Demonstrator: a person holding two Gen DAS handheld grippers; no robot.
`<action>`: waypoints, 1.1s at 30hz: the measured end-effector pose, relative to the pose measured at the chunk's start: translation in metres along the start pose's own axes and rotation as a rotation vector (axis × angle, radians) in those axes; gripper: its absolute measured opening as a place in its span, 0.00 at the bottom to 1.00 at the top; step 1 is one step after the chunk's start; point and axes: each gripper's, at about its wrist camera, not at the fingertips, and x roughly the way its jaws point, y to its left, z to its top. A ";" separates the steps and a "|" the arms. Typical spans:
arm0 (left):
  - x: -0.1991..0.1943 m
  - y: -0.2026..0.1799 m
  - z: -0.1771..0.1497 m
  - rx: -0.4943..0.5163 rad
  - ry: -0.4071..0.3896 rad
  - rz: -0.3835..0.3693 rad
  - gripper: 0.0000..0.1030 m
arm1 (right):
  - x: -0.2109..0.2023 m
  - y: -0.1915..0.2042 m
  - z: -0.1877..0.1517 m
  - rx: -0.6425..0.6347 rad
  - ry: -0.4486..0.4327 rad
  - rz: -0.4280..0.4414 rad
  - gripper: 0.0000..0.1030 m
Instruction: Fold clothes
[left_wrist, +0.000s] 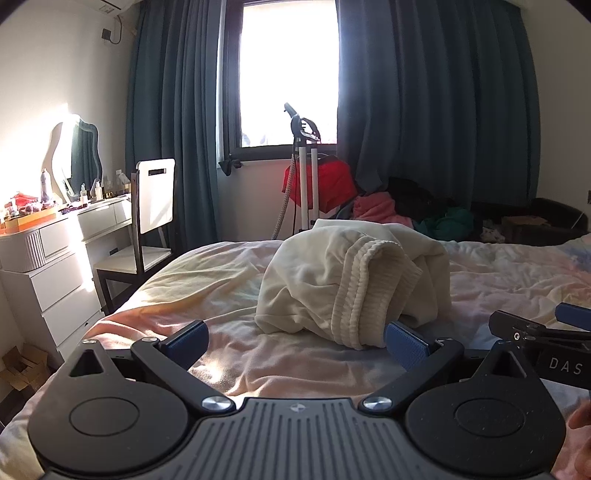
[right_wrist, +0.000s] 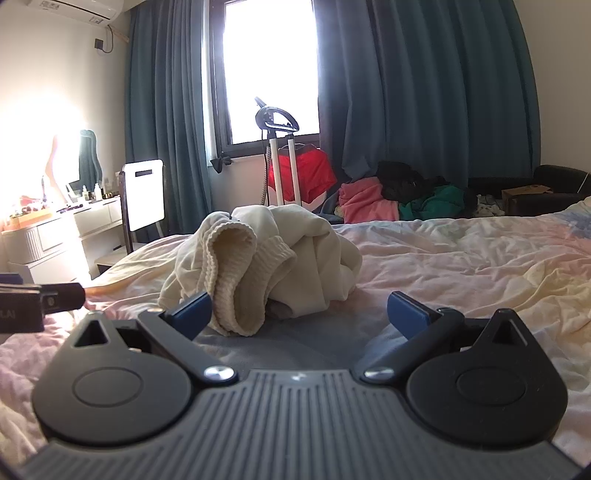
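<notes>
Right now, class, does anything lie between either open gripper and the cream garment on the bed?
Nothing visible does. The left gripper and right gripper both face the crumpled cream garment directly, with only bare bedsheet between; its ribbed hem already reaches their fingertips.

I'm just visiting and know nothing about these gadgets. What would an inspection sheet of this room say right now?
Surface: bed with a rumpled pastel sheet.
Job's things: one cream garment, crumpled in a heap, ribbed cuffs facing the cameras, unfolded.
Clutter: pile of clothes beyond the bed.
Grippers: left gripper and right gripper both have jaws open, empty, low over the sheet near the garment.
Cables: a cord on the wall by the air conditioner.
Surroundings: bright window, blue curtains, dresser with mirror, chair, garment steamer.
</notes>
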 end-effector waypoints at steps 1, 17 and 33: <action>0.000 -0.002 0.000 0.008 0.001 0.003 1.00 | -0.002 0.001 0.000 -0.005 -0.005 0.000 1.00; -0.015 -0.004 -0.006 0.023 -0.043 0.021 1.00 | -0.021 0.008 0.003 -0.038 -0.018 0.000 1.00; -0.006 -0.008 -0.008 0.031 -0.036 0.016 1.00 | -0.015 0.001 0.002 0.001 0.017 0.020 0.92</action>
